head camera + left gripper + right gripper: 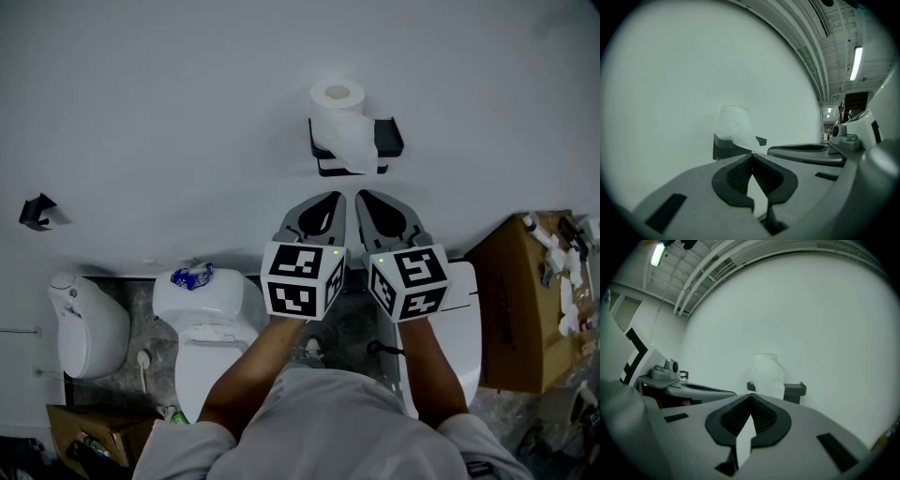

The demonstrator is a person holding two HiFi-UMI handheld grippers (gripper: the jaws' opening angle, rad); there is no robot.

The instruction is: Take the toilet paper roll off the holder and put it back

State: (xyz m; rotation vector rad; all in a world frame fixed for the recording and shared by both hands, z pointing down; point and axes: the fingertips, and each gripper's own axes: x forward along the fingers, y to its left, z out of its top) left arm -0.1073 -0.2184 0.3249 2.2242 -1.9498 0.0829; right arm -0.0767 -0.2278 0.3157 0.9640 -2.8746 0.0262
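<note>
Clear air btwn L tongs (336,199), R tongs (362,197) & holder (390,137); wall (187,94) behind

The white toilet paper roll (337,95) stands on end on top of the black holder (390,137), its hollow core facing up. Its loose end (352,148) hangs over the holder's front. The holder is fixed to the pale wall (169,103).

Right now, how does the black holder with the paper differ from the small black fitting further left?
The holder is wider and bears a toilet paper roll, a sheet hanging over its front; the small fitting is bare. The holder sits mid-view; the small fitting sits far left and lower. Both are black and fixed to the pale wall.
</note>
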